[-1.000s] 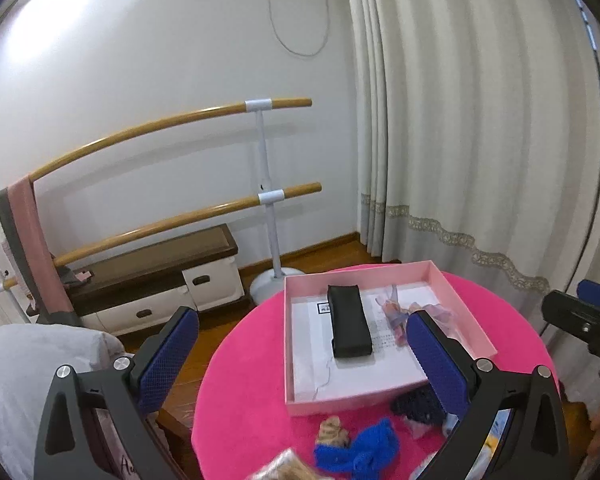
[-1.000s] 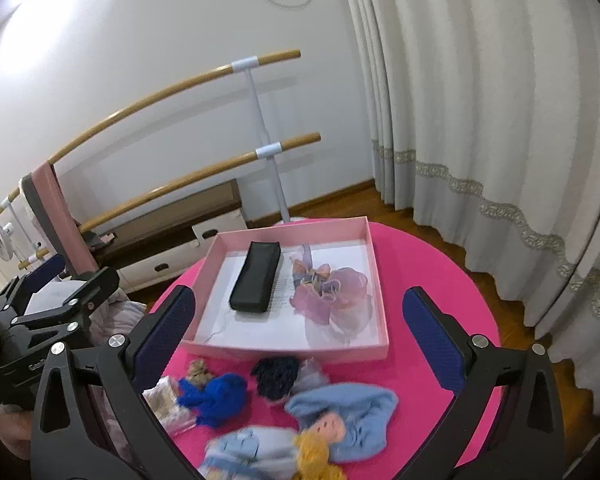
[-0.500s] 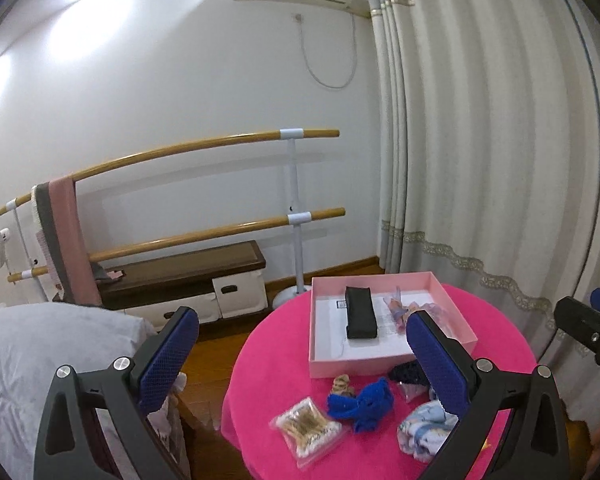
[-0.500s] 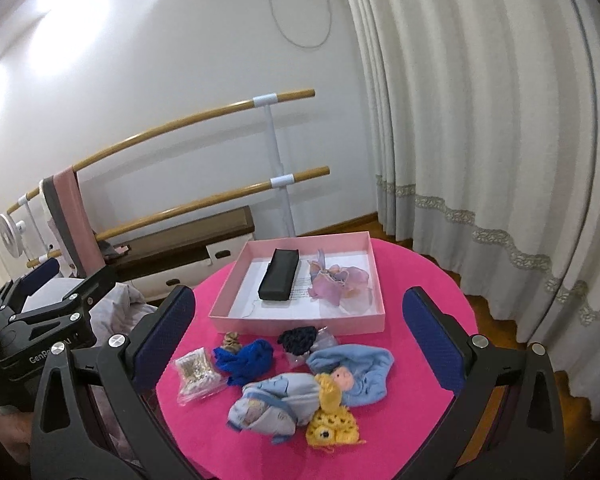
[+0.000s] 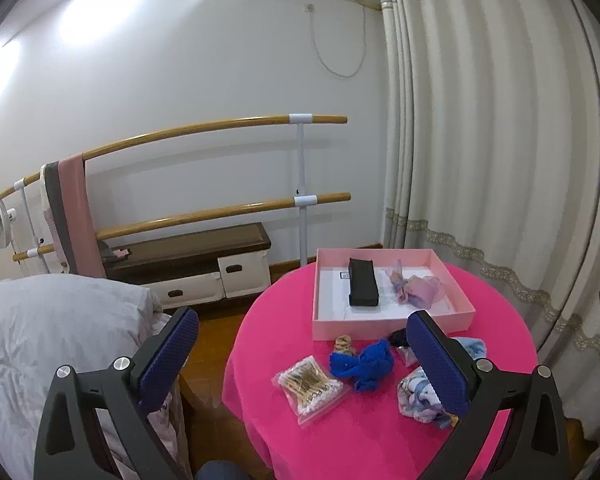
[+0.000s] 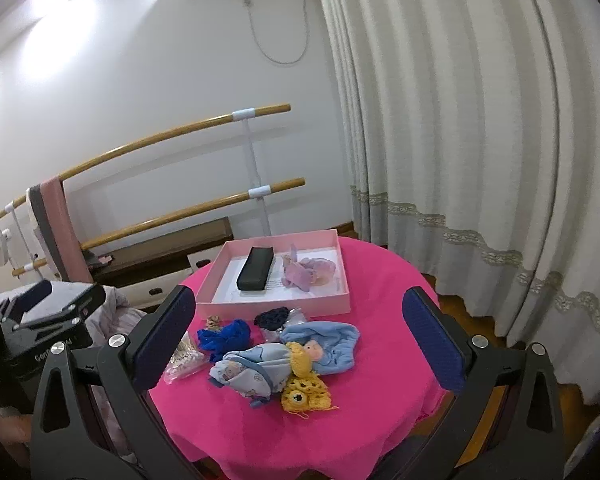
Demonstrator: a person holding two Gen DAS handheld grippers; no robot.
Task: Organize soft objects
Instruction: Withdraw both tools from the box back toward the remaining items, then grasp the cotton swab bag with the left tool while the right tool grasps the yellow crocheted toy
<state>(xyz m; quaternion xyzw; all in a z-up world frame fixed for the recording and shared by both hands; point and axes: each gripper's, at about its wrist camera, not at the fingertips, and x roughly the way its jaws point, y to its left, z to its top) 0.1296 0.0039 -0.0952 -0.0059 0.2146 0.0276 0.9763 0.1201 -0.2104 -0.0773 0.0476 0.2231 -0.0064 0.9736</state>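
A pink box (image 5: 392, 324) (image 6: 278, 307) sits at the back of a round pink table (image 5: 364, 432) (image 6: 384, 272). Inside it lie a black case (image 5: 363, 287) (image 6: 255, 268) and a lilac gauzy bow (image 5: 418, 289) (image 6: 310, 270). In front of the box lie a blue knit piece (image 5: 362, 364) (image 6: 225, 335), a dark scrunchie (image 6: 274, 317), a light blue hat (image 6: 326, 342), a printed baby cloth (image 6: 252, 372), yellow crochet pieces (image 6: 305, 394) and a bag of cotton swabs (image 5: 310, 384). My left gripper (image 5: 300, 364) and right gripper (image 6: 300, 336) both hang open above the table's near side, holding nothing.
A ballet barre (image 5: 220, 126) with a pink and grey towel (image 5: 74, 216) stands along the back wall over a low dark bench (image 5: 196, 252). Curtains (image 5: 480, 140) hang on the right. A grey bed cover (image 5: 52, 320) lies to the left of the table.
Both grippers have pulled back and up from the table. The box and loose items now look smaller and farther off. Both stay open.
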